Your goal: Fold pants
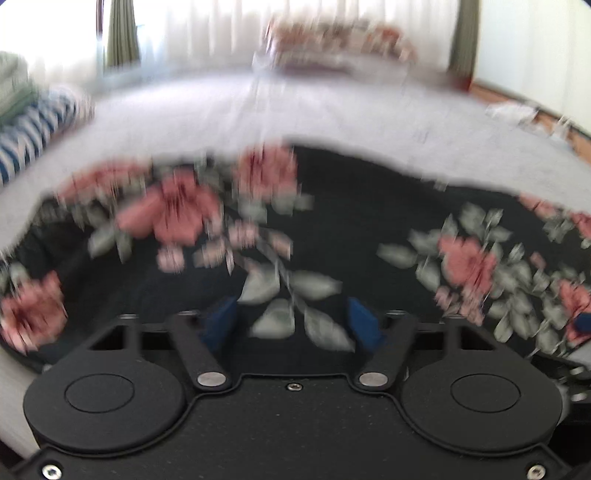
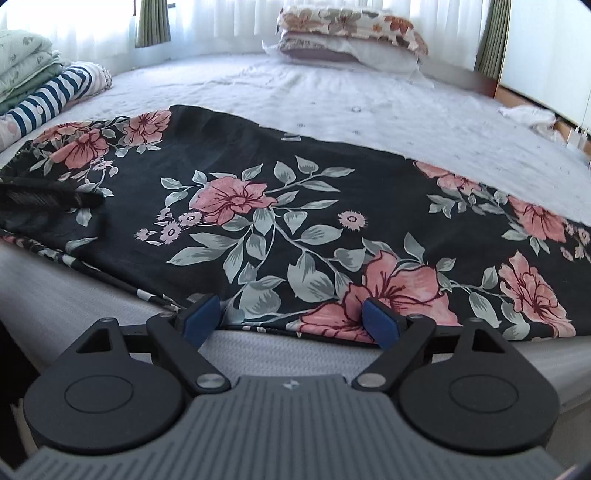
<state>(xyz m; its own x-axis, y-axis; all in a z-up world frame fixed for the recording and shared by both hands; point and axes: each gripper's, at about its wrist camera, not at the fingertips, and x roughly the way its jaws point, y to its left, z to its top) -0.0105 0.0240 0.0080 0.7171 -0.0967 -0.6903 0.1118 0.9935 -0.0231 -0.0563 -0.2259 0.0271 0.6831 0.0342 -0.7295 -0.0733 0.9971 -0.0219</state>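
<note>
right gripper [image 2: 291, 319], black linkage with blue pads, sits at the near edge of the bed, jaws wide apart with nothing clamped; its blue pads [image 2: 380, 323] straddle the near hem of the black pants with pink flowers and grey-green leaves [image 2: 258, 206]; pants lie spread flat across the near part of the white quilted mattress cover [image 2: 332, 96], left to right, near hem running along the mattress edge; grey ribbed mattress side [image 2: 277, 350] shows just below the hem; a dark blurred object, likely the other gripper, lies over the pants at far left of the right wrist view; left gripper [image 1: 291, 325] hovers over the same floral pants [image 1: 332, 206], jaws partly apart, fabric seen between the blue pads [image 1: 219, 321], contact cannot be told, view motion-blurred; beyond the pants the cover is bare white; at far left a navy and white striped garment [image 2: 55, 96] beside a folded pale green floral blanket [image 2: 22, 62]; at the head of the bed, stacked pillows, top one floral cream and orange [image 2: 347, 26]; a white crumpled cloth [image 2: 528, 114] at far right edge; behind, sheer white curtains [image 2: 221, 26] with olive green drapes [image 2: 151, 22]; white wall panel [image 2: 546, 55] at right
</note>
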